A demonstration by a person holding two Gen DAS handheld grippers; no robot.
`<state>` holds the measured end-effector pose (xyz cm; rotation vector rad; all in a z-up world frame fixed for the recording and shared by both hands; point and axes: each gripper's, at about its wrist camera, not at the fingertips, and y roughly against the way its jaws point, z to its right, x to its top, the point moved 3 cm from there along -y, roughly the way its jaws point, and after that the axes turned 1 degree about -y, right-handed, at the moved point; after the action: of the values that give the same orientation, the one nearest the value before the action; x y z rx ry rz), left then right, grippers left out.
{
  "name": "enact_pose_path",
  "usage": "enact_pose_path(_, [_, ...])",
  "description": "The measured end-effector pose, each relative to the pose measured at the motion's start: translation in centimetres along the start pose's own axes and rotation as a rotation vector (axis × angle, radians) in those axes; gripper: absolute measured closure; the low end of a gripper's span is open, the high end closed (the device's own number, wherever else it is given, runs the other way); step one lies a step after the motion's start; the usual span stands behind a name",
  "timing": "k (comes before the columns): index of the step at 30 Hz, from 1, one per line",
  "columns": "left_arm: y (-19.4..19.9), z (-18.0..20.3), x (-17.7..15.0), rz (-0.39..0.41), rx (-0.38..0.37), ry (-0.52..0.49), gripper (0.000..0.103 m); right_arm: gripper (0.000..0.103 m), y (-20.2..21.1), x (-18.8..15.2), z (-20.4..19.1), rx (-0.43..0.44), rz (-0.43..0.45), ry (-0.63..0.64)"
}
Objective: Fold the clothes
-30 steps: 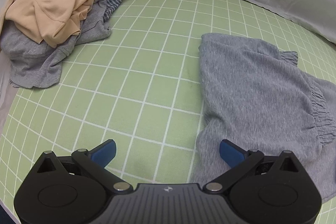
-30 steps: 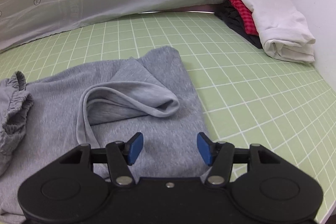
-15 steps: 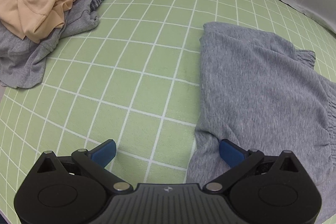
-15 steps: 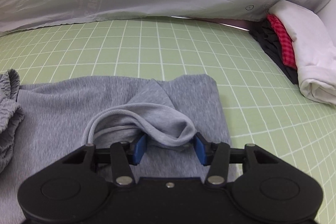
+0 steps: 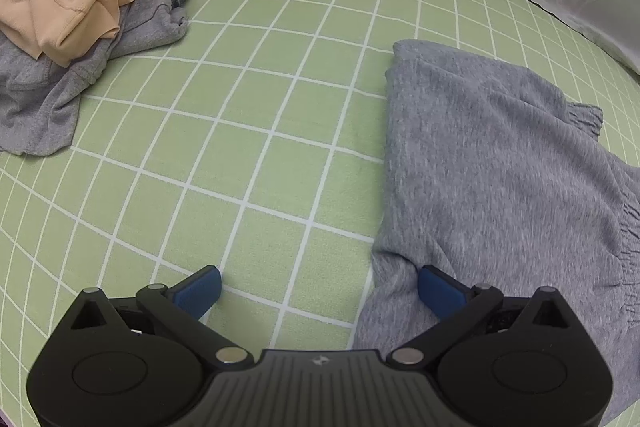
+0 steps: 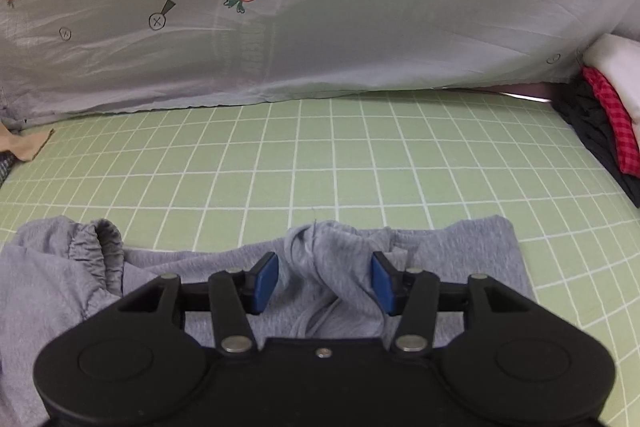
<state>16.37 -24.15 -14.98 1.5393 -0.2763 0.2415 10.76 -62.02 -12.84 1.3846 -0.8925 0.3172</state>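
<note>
A grey garment [image 5: 492, 163] with a gathered elastic band lies spread on the green grid mat [image 5: 248, 131]. My left gripper [image 5: 320, 287] stands wide open and low at the garment's near left corner. Its right finger [image 5: 438, 287] rests on the cloth edge, its left finger on bare mat. In the right wrist view, a raised fold of the same grey garment [image 6: 332, 263] stands bunched between the pads of my right gripper [image 6: 325, 279]. The fold fills the gap and the jaws are opening slightly.
A heap of unfolded clothes [image 5: 76, 7], beige on top of grey and checked pieces, lies at the far left. A pale sheet with carrot prints [image 6: 320, 7] hangs along the back. A stack of folded clothes [image 6: 608, 123] sits at the far right.
My right gripper came forward onto the loose fold, closed around it and carried it onward across the garment. My left gripper sank a little toward the garment's corner, then held still.
</note>
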Motion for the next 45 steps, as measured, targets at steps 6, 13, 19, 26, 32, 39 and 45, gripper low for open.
enact_pose_path(6, [-0.4, -0.1, 0.2, 0.006, -0.001, -0.004, 0.000, 0.036, 2.6, -1.7, 5.1, -0.105, 0.016, -0.165])
enact_pose_path(13, [-0.5, -0.1, 0.3, 0.005, -0.001, -0.006, 0.000, 0.033, 3.3, -4.5, 10.9, -0.228, -0.020, -0.277])
enact_pose_path(19, [-0.5, -0.3, 0.3, 0.006, -0.003, -0.009, 0.000, 0.042, 1.9, -5.2, 11.1, -0.202, -0.065, -0.221])
enact_pose_path(26, [-0.7, -0.2, 0.3, 0.011, 0.001, -0.001, 0.000, 0.097, 2.7, -6.1, 12.3, -0.193, -0.076, -0.226])
enact_pose_path(32, [-0.6, -0.1, 0.1, 0.020, 0.001, -0.008, 0.000, 0.096, 3.8, -7.0, 13.8, -0.272, -0.089, -0.252])
enact_pose_path(39, [-0.6, -0.1, 0.0, 0.029, -0.001, -0.013, 0.000, 0.054, 5.0, -4.6, 11.1, -0.303, 0.024, -0.326])
enact_pose_path(45, [-0.5, -0.1, 0.0, 0.041, -0.005, -0.022, 0.000, 0.015, 3.6, -2.5, 6.8, -0.241, 0.042, -0.364])
